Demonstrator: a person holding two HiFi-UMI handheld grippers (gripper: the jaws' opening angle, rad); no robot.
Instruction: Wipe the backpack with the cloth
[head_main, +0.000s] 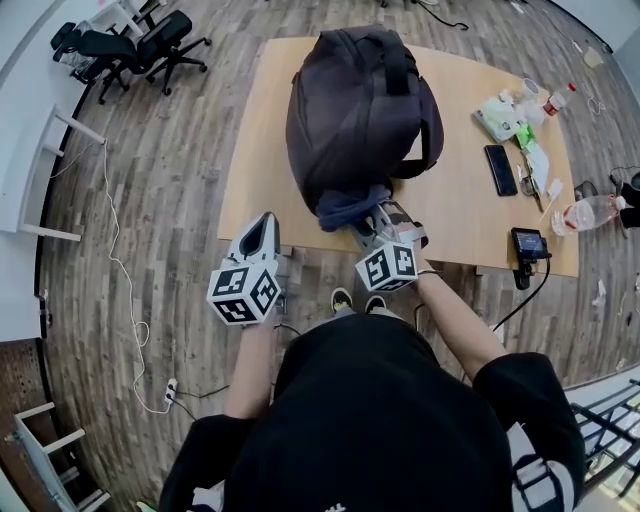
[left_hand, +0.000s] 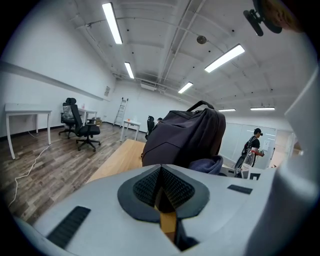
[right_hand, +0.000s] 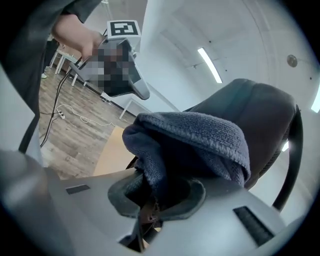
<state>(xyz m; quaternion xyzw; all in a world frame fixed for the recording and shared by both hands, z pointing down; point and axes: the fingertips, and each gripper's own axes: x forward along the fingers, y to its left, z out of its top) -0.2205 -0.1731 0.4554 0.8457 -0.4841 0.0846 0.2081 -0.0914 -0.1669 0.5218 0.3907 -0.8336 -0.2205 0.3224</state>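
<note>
Backpack (head_main: 355, 110) base hidden behind bunched cloth (head_main: 348, 206).

A dark grey backpack (head_main: 355, 110) lies bulging on the wooden table (head_main: 455, 225), left of centre. A bunched dark blue cloth (head_main: 348, 208) touches its near end.

Phone (head_main: 500, 170), water bottle (head_main: 585, 214) on table (head_main: 460, 225) R end; office chairs (head_main: 150, 45) far L.

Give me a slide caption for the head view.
Right tool holds a blue cloth at the backpack on a wooden table; left tool shut, empty.
</note>
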